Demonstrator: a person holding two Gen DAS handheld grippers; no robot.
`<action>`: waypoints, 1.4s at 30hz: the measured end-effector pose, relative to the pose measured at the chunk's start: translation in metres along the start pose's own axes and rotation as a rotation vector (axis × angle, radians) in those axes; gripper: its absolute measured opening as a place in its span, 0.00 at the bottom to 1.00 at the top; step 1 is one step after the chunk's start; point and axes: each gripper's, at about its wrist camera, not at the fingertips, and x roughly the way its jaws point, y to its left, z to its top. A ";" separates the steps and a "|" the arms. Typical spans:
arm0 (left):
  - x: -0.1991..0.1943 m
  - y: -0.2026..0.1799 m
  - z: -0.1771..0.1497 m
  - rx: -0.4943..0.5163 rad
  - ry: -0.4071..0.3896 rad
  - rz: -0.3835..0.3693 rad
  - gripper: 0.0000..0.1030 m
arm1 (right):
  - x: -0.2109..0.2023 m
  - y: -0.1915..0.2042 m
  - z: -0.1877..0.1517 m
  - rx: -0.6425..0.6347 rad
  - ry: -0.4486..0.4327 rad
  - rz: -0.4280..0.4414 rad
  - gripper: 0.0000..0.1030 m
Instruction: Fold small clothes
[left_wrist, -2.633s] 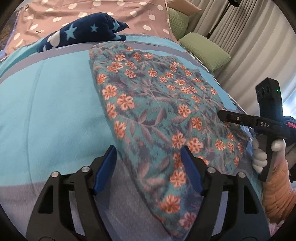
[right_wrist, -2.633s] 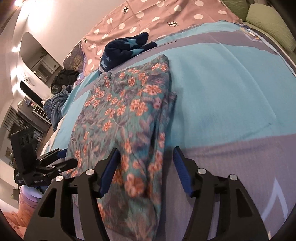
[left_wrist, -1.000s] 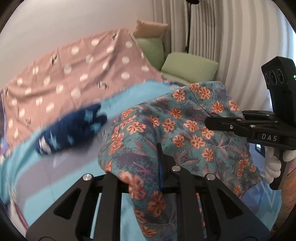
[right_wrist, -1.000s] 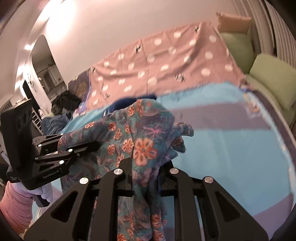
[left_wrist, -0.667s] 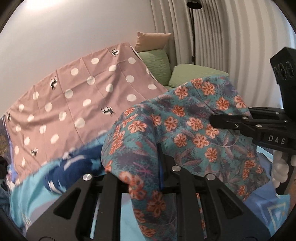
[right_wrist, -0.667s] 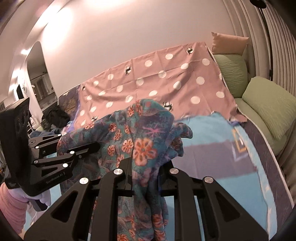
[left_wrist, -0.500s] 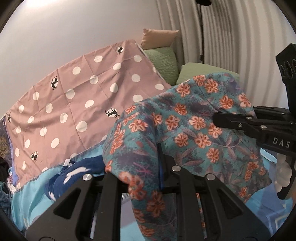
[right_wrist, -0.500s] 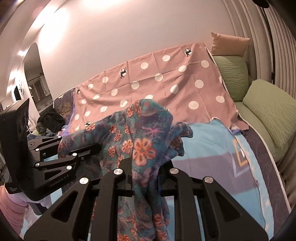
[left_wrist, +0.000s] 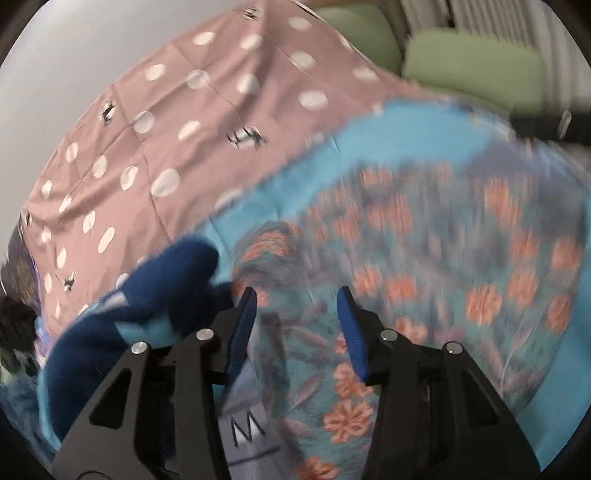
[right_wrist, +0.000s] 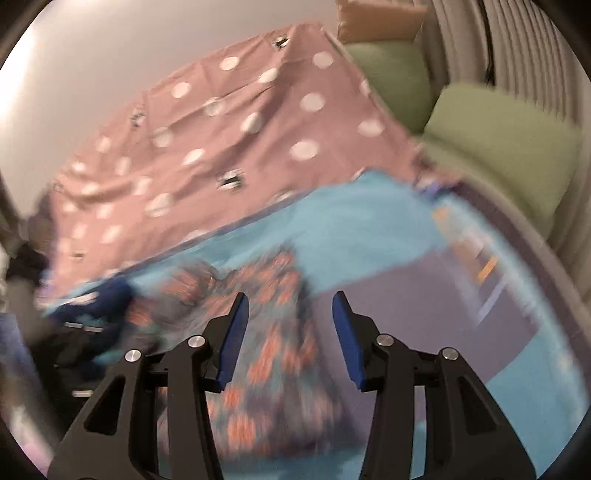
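Note:
A teal garment with orange flowers (left_wrist: 424, 258) lies on the blue bed cover (left_wrist: 406, 144), blurred by motion. It also shows in the right wrist view (right_wrist: 269, 332). My left gripper (left_wrist: 297, 317) is open and empty just above the garment's near left part. My right gripper (right_wrist: 290, 325) is open and empty above the garment's right edge. A dark blue garment with pale stars (left_wrist: 147, 306) lies close to the left of my left gripper; it shows at the left in the right wrist view (right_wrist: 99, 302).
A pink spotted sheet (left_wrist: 184, 122) covers the far end of the bed. Green cushions (right_wrist: 498, 147) sit at the back right by the curtains. A grey label with an M (left_wrist: 247, 428) lies under my left gripper. The other gripper's dark body (right_wrist: 74, 362) shows at left.
Both grippers held the flowered garment up in the air. They have now opened and let it go, and it lies on the bed farther back, beside the dark blue garment.

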 end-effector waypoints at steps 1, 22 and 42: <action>-0.006 0.001 -0.005 -0.004 -0.027 0.003 0.45 | -0.004 0.003 -0.013 -0.038 0.005 0.005 0.46; -0.103 0.002 -0.090 -0.204 -0.005 -0.216 0.65 | -0.073 -0.003 -0.129 -0.042 0.142 -0.172 0.55; -0.375 -0.009 -0.204 -0.393 -0.444 -0.109 0.98 | -0.339 0.089 -0.224 -0.150 -0.369 -0.119 0.98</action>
